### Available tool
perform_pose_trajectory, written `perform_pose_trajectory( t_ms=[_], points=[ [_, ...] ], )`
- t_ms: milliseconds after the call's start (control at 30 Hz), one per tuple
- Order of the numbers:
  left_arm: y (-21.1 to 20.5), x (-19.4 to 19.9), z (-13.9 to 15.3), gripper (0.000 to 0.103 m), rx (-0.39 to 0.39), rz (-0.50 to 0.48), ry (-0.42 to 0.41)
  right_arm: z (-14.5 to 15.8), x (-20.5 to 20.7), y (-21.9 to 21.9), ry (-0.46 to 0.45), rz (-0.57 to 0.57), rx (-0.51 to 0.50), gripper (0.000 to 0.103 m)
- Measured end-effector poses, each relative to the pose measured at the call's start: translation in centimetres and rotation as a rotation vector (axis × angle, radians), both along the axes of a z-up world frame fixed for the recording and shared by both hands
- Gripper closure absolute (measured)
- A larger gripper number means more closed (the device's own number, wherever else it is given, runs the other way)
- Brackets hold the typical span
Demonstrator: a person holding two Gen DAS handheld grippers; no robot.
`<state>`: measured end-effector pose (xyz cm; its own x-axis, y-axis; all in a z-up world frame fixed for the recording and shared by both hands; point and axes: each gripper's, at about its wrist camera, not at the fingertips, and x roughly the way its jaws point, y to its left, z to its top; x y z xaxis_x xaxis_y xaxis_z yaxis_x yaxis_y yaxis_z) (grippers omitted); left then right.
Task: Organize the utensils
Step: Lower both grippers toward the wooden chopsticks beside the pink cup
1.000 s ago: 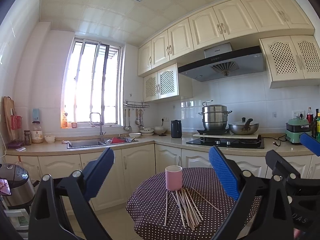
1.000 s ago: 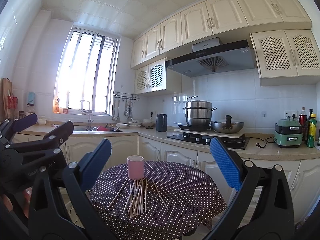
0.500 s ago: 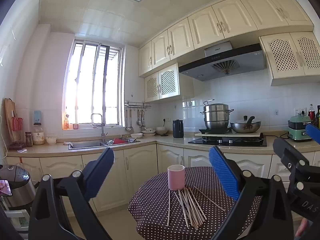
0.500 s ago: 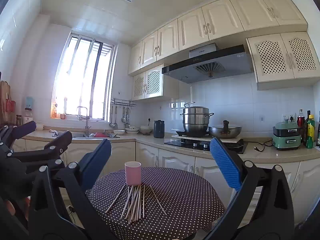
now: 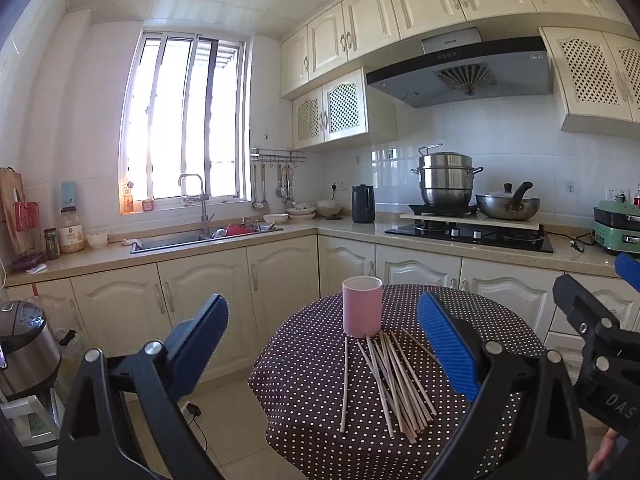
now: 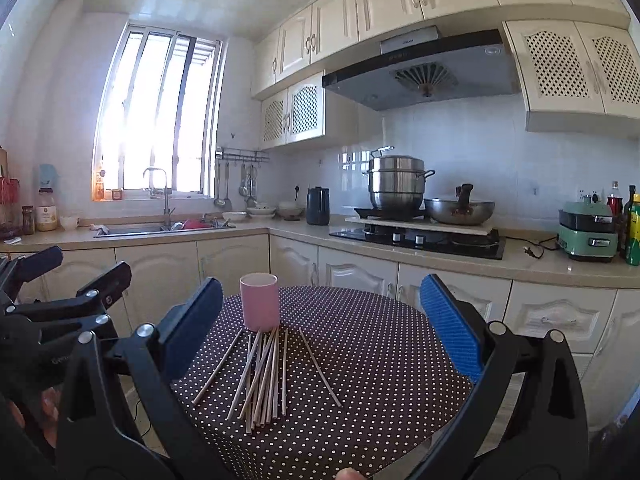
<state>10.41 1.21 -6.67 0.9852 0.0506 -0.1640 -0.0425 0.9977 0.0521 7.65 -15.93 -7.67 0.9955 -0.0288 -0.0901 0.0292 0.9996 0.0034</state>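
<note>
A pink cup (image 5: 362, 306) (image 6: 259, 301) stands upright on a round table (image 5: 472, 320) (image 6: 380, 352) with a dark polka-dot cloth. Several wooden chopsticks (image 5: 394, 384) (image 6: 262, 376) lie fanned out on the cloth just in front of the cup. My left gripper (image 5: 324, 350) is open, held above and short of the table, nothing between its blue pads. My right gripper (image 6: 320, 328) is also open and empty, hovering before the table. In the left wrist view the right gripper (image 5: 600, 344) shows at the right edge; in the right wrist view the left gripper (image 6: 60, 300) shows at the left.
A kitchen counter runs behind the table with a sink (image 5: 200, 236), black kettle (image 5: 363, 209), steel pot (image 5: 446, 178) and wok (image 5: 508, 204) on the stove, and a green appliance (image 6: 588, 236). A rice cooker (image 5: 22, 344) stands at the left. Tiled floor lies left of the table.
Both grippers have come a little closer to the table; the cup and chopsticks look larger and slightly lower in view. Nothing was grasped.
</note>
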Motion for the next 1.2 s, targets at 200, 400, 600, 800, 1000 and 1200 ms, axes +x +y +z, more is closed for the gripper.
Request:
perform_pose_trajectory(
  t_ms=[200,400,600,800,1000,1200],
  points=[
    [-0.4,4.4,-1.5,0.009,0.013,-0.028,0.085,-1.9,5.3,-0.6,0.134,0.029,0.015,0.006],
    [0.3,10.2,-3.8,0.009,-0.022,-0.1,0.226,-3.0,9.5,-1.2,0.21,0.053,-0.015,0.006],
    [1.0,17.0,-7.4,0.009,-0.042,-0.211,0.428,-4.4,14.0,-1.8,0.303,0.066,-0.077,0.006],
    [1.3,23.3,-11.2,0.026,-0.043,-0.276,0.617,-6.9,20.1,-2.5,0.496,0.169,-0.079,0.015],
    [1.3,28.4,-14.6,0.051,-0.029,-0.269,0.807,-10.4,27.2,-2.7,0.789,0.277,-0.083,0.036],
    [0.9,32.0,-16.6,0.069,-0.007,-0.279,0.94,-13.1,32.1,-2.3,1.043,0.324,-0.082,0.055]
  ],
)
